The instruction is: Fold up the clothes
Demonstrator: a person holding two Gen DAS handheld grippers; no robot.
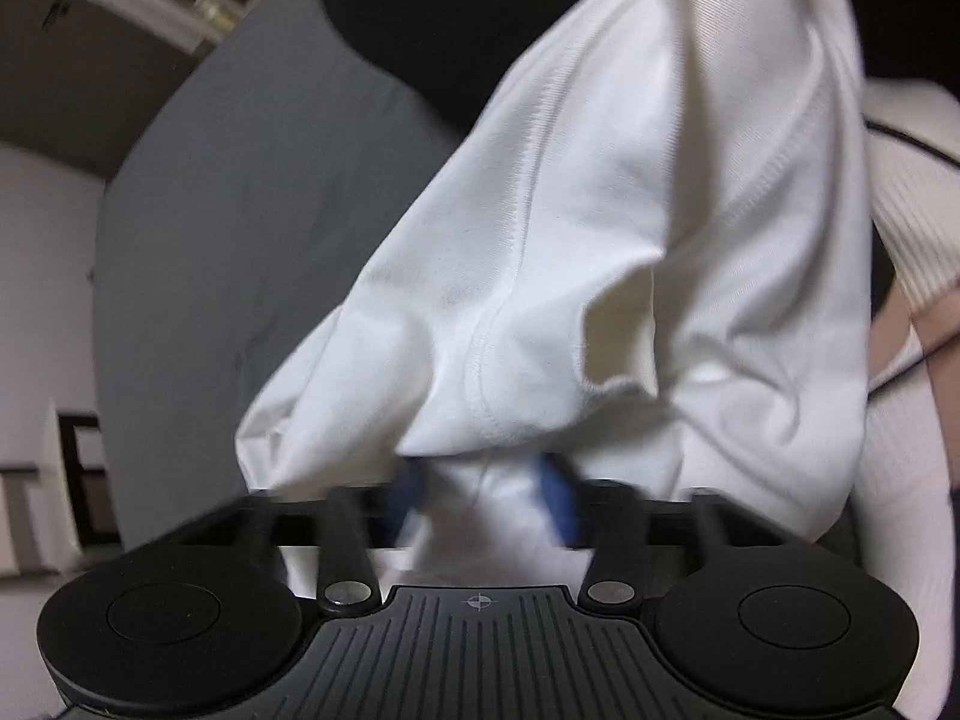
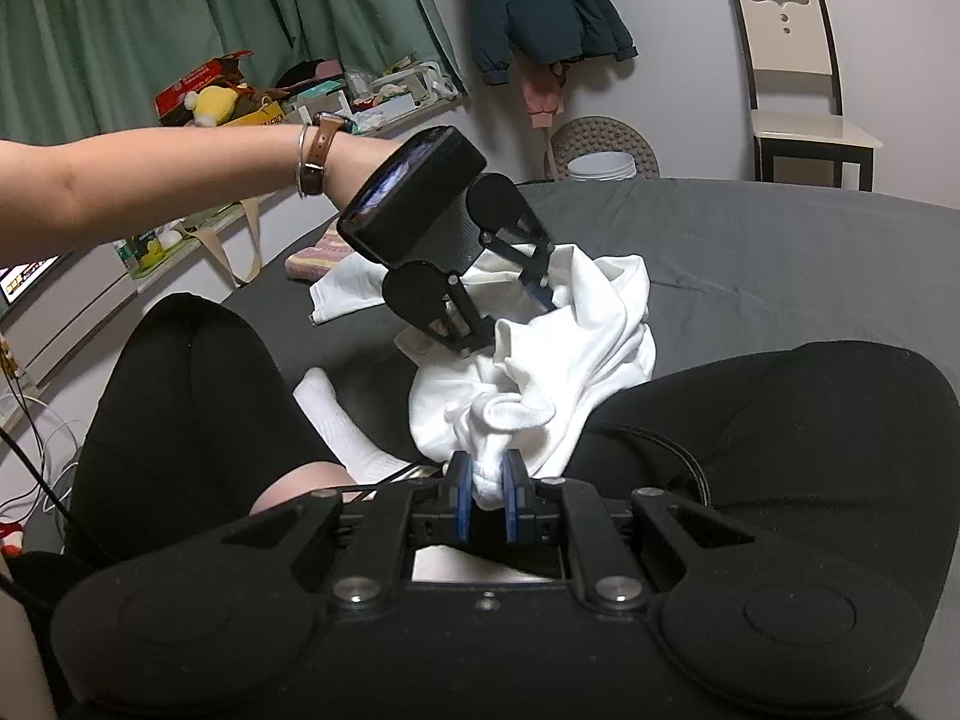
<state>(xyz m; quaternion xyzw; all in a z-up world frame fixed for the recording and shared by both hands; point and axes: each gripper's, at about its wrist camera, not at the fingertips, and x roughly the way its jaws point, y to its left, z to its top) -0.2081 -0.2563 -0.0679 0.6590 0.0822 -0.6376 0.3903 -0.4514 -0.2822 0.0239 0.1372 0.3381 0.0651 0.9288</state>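
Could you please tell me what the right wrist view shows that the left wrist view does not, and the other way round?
Only the right wrist view shows the right gripper shut on a bunch of the white garment, the left gripper seen from outside, the green curtain, the hanging jacket and the chair. Only the left wrist view shows the garment's seam close up, draped over the left gripper's blue fingers, so its grip cannot be judged. Both show the garment, the grey bed and the person's black-clad legs.
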